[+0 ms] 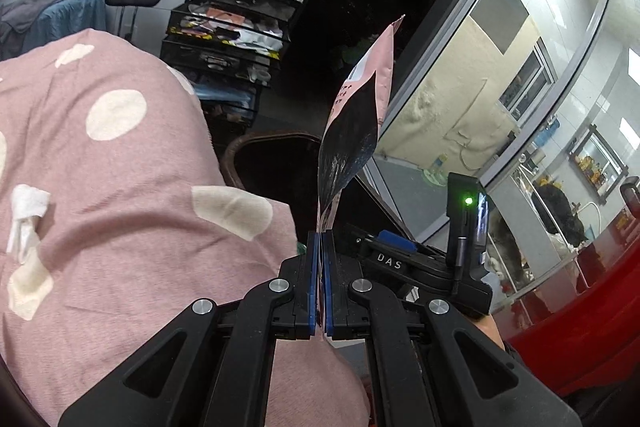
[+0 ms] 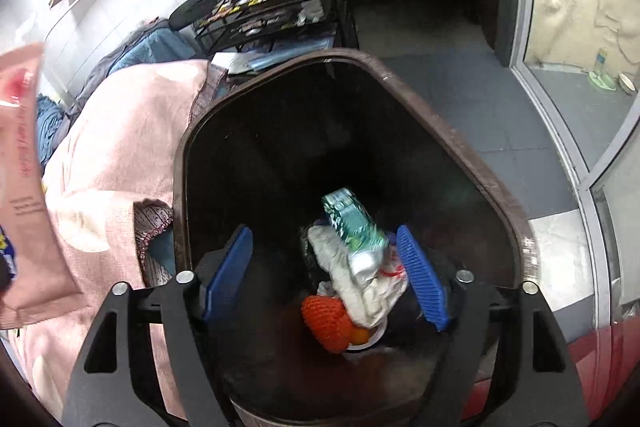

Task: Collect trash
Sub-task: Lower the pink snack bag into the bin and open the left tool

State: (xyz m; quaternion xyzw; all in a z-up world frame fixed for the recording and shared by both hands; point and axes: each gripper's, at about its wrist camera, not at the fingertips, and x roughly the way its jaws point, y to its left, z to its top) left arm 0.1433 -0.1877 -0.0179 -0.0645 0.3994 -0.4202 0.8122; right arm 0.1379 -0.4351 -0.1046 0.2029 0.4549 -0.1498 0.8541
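Trash fills the bottom of the dark brown bin [image 2: 460, 163] directly below the right gripper [image 2: 324, 275], whose blue pads stand apart with nothing pinched: a green-and-white carton [image 2: 352, 219], crumpled white wrapping [image 2: 360, 287] and an orange net [image 2: 326, 321]. The left gripper [image 1: 321, 251] is clamped on a pink-and-black pouch [image 1: 356, 131] standing up from its tips, with the bin beyond it.
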